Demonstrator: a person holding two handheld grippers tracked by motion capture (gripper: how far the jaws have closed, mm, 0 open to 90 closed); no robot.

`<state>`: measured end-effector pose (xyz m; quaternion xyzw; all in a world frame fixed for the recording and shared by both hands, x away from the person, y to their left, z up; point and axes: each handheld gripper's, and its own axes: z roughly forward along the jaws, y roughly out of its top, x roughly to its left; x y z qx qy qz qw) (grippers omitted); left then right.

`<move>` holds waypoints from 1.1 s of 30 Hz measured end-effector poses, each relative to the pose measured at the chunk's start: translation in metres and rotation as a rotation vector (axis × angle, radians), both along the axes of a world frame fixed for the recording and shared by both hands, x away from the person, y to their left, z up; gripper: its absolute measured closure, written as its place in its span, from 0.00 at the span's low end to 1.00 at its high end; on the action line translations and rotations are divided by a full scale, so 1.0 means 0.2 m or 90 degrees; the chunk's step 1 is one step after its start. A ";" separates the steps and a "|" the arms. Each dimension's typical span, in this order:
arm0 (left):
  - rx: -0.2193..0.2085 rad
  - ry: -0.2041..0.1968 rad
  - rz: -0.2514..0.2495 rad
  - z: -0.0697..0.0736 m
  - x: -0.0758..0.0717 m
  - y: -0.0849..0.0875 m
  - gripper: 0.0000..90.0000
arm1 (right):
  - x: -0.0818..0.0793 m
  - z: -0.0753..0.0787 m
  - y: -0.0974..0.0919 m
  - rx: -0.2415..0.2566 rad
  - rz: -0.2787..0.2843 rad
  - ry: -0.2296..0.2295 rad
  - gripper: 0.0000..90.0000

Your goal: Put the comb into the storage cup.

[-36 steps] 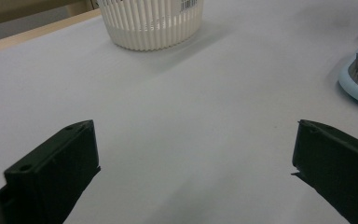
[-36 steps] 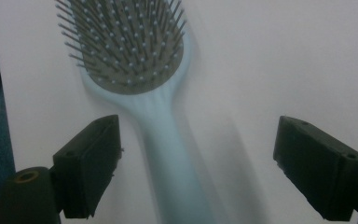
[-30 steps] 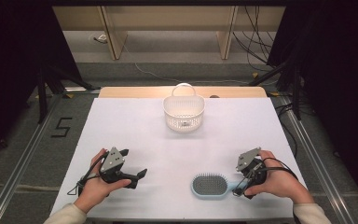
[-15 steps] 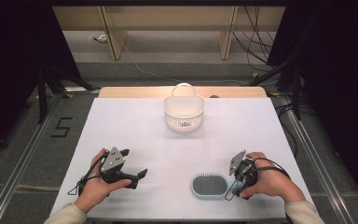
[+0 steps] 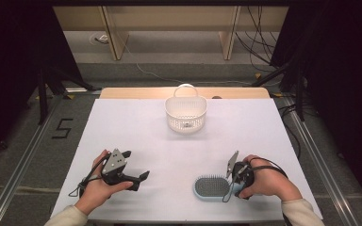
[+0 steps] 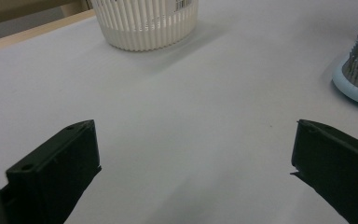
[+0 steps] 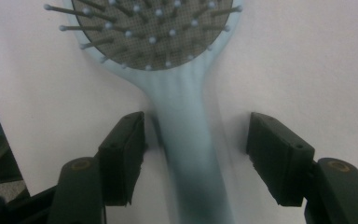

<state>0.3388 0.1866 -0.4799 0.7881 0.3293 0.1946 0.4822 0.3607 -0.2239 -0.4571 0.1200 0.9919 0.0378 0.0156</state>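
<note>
Claw jaws on the right claw [image 7: 196, 154], just closing inward, straddle the pale-blue hairbrush [image 7: 168, 70] handle without pressing it; brush lies bristles-up at the white desk's [image 5: 136, 127] near edge. Left claw [image 6: 191, 172] rests released; white basket [image 5: 185, 114] stands well beyond.

Black numeral 5 [image 5: 63, 128] on the floor left of the table [image 5: 136, 122]
</note>
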 end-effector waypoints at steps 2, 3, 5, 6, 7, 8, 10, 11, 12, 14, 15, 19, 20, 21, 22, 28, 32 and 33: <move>0.000 0.000 0.000 0.00 0.00 0.00 0.00 | 0.00 0.00 0.01 -0.013 0.008 0.003 0.44; 0.000 0.000 0.000 0.00 0.00 0.00 0.00 | 0.00 0.00 0.02 -0.018 0.009 0.005 0.46; 0.000 0.000 -0.001 0.00 0.00 0.00 0.00 | 0.00 0.01 0.03 -0.024 0.008 0.006 0.49; 0.000 0.000 -0.003 0.00 0.00 0.00 0.01 | 0.00 0.01 0.04 -0.024 0.004 0.006 0.52; 0.001 0.000 -0.004 0.00 0.00 0.00 0.01 | 0.00 0.01 0.04 -0.028 0.008 0.009 0.54; 0.001 0.000 -0.004 0.00 0.00 -0.01 0.01 | 0.00 0.01 0.04 -0.028 0.014 0.009 0.57; 0.002 -0.001 -0.005 0.00 0.00 -0.01 0.01 | 0.00 0.01 0.06 -0.035 0.012 0.012 0.61; 0.002 -0.001 -0.005 0.00 0.00 -0.01 0.01 | 0.00 0.01 0.06 -0.035 0.012 0.012 0.61; 0.003 0.000 -0.006 0.00 0.00 -0.01 0.01 | 0.00 0.01 0.07 -0.037 0.013 0.012 0.66; 0.003 0.000 -0.006 0.00 0.00 -0.01 0.01 | 0.00 0.02 0.07 -0.041 0.017 0.011 0.68; 0.003 -0.001 -0.005 0.00 0.00 -0.01 0.01 | 0.00 0.02 0.08 -0.045 0.014 0.013 0.70; 0.003 -0.002 -0.005 0.00 0.00 -0.01 0.01 | 0.00 0.01 0.10 -0.056 0.029 0.009 0.74; 0.002 -0.002 -0.005 0.00 0.00 -0.01 0.01 | -0.01 0.01 0.10 -0.058 0.035 0.009 0.74; 0.002 -0.002 -0.005 0.00 0.00 -0.01 0.01 | -0.01 0.01 0.10 -0.058 0.037 0.011 0.75; 0.001 -0.002 -0.005 0.00 0.00 -0.01 0.01 | -0.01 0.02 0.10 -0.061 0.048 0.008 0.75; 0.001 -0.002 -0.005 0.00 0.00 -0.01 0.02 | -0.02 0.01 0.10 -0.058 0.083 0.004 0.78; 0.001 -0.002 -0.005 0.00 0.00 -0.01 0.02 | -0.02 0.01 0.10 -0.053 0.091 -0.001 0.78; 0.001 -0.002 -0.005 0.00 0.00 -0.01 0.02 | -0.02 0.02 0.10 -0.057 0.093 -0.001 0.78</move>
